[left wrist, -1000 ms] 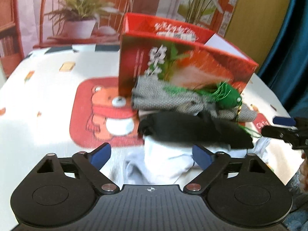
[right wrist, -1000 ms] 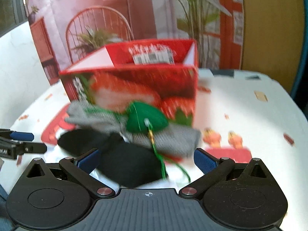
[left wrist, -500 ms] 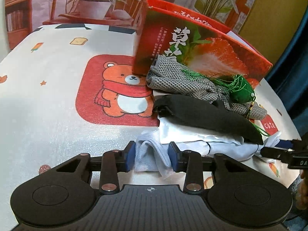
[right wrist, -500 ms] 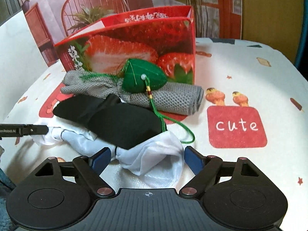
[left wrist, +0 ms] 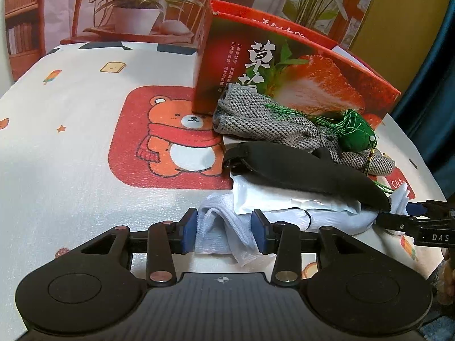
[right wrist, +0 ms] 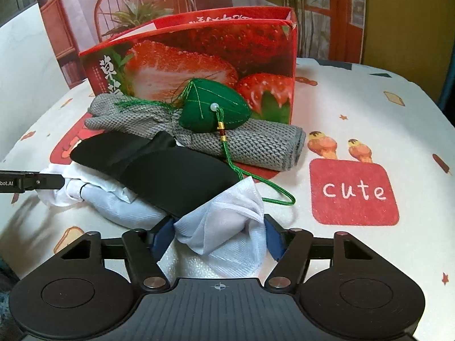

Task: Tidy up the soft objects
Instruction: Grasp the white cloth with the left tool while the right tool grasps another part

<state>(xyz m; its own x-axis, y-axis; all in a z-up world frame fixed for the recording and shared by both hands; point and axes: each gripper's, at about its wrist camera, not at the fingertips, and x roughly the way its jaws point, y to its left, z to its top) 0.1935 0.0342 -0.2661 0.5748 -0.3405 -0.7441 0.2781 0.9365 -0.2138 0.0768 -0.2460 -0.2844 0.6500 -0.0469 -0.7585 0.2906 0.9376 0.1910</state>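
Left hand-held gripper (left wrist: pixel 224 230) pinches one end of the white cloth (left wrist: pixel 335 216), blue pads (left wrist: pixel 190 230) pressed into the fabric on both sides. Right hand-held gripper (right wrist: pixel 219 236) pinches the opposite end of the same white cloth (right wrist: pixel 227 227), fabric bunched between its pads (right wrist: pixel 273 238). Cloth lies at the bottom of a pile on the worktop (left wrist: pixel 71 147), stretched between the two grippers. On it sits a white pouch (left wrist: pixel 267 196), then a black cloth (left wrist: pixel 301 167) lying across, its edge hanging over the white cloth toward the right gripper. Behind it a grey knit cloth (right wrist: pixel 256 145), rolled, its back edge touching the red box (right wrist: pixel 199 56). A green sachet (right wrist: pixel 216 110) rests on the grey cloth, against the box front; its green cord (right wrist: pixel 256 182) trails down over the grey roll and loops onto the worktop just beside the white cloth. Box stands upright, open at the top, directly behind the pile. Open worktop to the left of the pile over the bear print (left wrist: pixel 176 136), and to the right around the "cute" patch (right wrist: pixel 354 191). Worktop's far edge meets a printed backdrop (left wrist: pixel 136 5). Near edge of the worktop is hidden by the gripper bodies in both views.
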